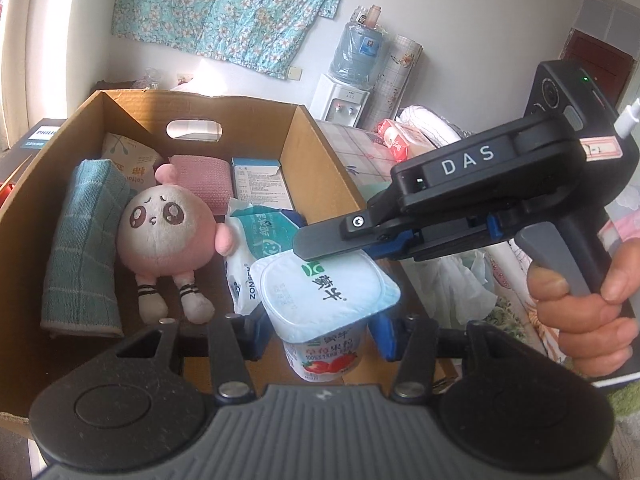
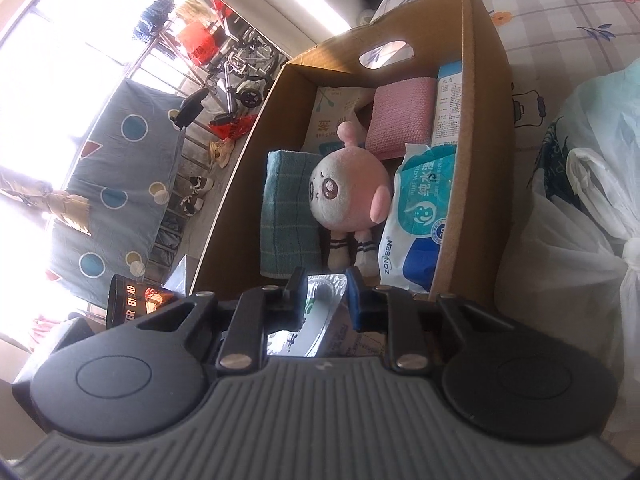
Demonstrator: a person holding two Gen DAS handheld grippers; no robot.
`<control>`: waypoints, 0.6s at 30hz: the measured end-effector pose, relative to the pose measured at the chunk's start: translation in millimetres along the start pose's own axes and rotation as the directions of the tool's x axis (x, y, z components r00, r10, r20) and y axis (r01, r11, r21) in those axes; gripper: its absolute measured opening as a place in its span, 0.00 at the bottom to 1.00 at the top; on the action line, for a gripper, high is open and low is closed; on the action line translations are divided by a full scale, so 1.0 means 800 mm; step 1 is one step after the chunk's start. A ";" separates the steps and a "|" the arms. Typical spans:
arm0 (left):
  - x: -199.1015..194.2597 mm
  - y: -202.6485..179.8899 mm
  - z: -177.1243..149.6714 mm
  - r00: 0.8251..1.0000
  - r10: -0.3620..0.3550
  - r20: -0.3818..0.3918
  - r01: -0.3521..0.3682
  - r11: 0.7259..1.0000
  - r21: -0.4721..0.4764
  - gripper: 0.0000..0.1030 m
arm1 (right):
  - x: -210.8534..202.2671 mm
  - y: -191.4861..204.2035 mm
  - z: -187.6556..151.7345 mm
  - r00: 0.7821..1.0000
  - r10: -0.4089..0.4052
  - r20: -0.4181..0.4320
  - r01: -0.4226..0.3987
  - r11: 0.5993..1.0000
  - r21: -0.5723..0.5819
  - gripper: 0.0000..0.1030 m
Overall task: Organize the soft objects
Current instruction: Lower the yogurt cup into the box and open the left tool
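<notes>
A white strawberry yogurt cup (image 1: 324, 292) sits between the fingers of my left gripper (image 1: 322, 336), which is shut on its sides, above the front of an open cardboard box (image 1: 312, 152). My right gripper (image 1: 316, 254) reaches in from the right, held by a person's hand (image 1: 580, 304), and is shut on the rim of the cup's lid. In the right wrist view the foil lid (image 2: 320, 296) lies between the right gripper's (image 2: 326, 300) pads. Inside the box lie a pink plush doll (image 1: 168, 232), a teal towel (image 1: 84, 248), a wet-wipes pack (image 1: 260, 236) and a pink cloth (image 1: 204, 184).
A blue-and-white carton (image 1: 260, 184) and a cotton pack (image 1: 128, 160) stand at the box's back. A water dispenser (image 1: 340, 100) is behind the table. White plastic bags (image 2: 580, 220) crowd the box's right side, and a black snack bag (image 2: 128, 304) lies to its left.
</notes>
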State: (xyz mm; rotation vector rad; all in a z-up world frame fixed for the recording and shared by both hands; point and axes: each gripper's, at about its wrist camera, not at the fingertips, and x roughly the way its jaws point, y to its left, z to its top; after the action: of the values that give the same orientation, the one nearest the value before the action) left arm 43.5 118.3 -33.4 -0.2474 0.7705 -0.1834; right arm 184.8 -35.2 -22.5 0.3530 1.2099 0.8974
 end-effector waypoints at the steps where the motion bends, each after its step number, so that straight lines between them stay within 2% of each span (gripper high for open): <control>1: 0.004 0.003 -0.001 1.000 -0.005 -0.019 0.005 1.000 -0.010 0.50 | 0.001 0.000 -0.001 1.000 -0.012 -0.005 0.012 1.000 -0.008 0.19; 6: 0.017 0.013 -0.006 0.995 -0.028 -0.091 0.023 0.998 -0.052 0.53 | 0.006 0.004 -0.005 0.998 -0.056 -0.018 0.055 0.997 -0.049 0.19; 9: 0.020 0.017 -0.006 0.993 -0.037 -0.109 0.028 0.997 -0.075 0.53 | 0.006 0.011 -0.005 0.994 -0.108 -0.004 0.107 0.990 -0.097 0.21; 10: 0.021 0.018 -0.006 0.992 -0.039 -0.119 0.029 0.996 -0.081 0.56 | 0.005 0.014 -0.006 0.992 -0.127 0.002 0.126 0.985 -0.117 0.21; 13: 0.023 0.023 -0.005 0.989 -0.054 -0.138 0.040 0.994 -0.103 0.69 | 0.000 0.020 -0.007 0.991 -0.137 0.013 0.137 0.979 -0.149 0.21; 18: 0.019 0.031 -0.002 0.990 -0.045 -0.136 0.028 0.992 -0.124 0.69 | -0.009 0.021 -0.007 0.990 -0.133 0.043 0.138 0.979 -0.151 0.21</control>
State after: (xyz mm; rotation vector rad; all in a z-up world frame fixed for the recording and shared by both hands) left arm 54.7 138.1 -51.5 -0.3675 0.9165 -0.1902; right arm 172.2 -31.2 -8.3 0.1586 1.1134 0.8571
